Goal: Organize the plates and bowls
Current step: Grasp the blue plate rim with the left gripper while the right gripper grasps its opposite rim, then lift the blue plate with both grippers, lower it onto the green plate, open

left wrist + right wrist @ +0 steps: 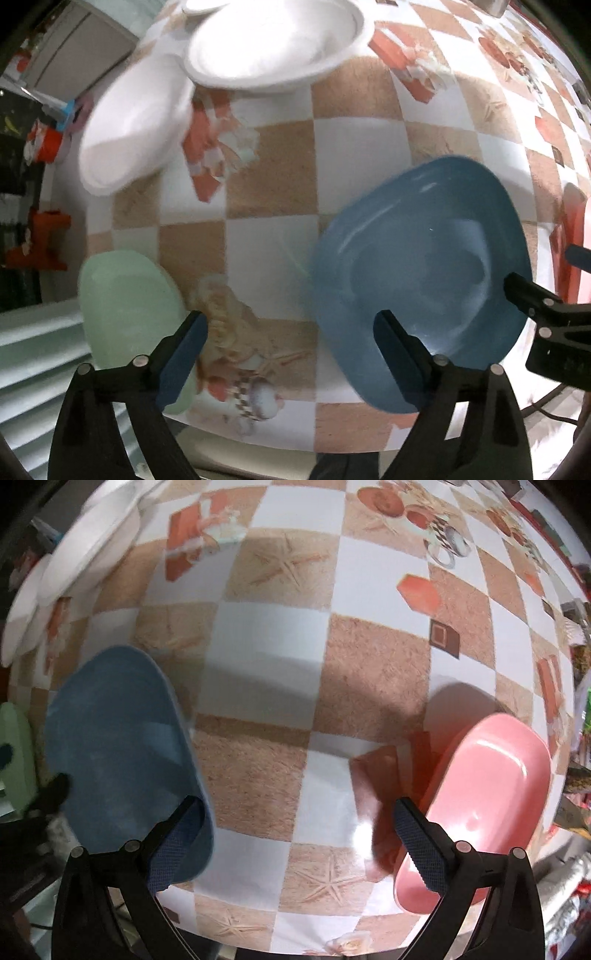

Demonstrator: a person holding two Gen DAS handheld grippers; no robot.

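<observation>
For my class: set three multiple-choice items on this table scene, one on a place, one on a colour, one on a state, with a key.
1. Where does the blue dish lie, seen from the right wrist?
A. left of the pink dish
B. on top of it
C. right of it

2. What colour is the dish by the left gripper's left finger?
A. yellow
B. pale green
C. black

3. How is the right gripper?
A. shut on a plate
B. open, empty
C. holding a cup

Key: 1 A, blue dish lies left; 2 B, it looks mint green; 3 B, only tablecloth shows between its fingers.
</observation>
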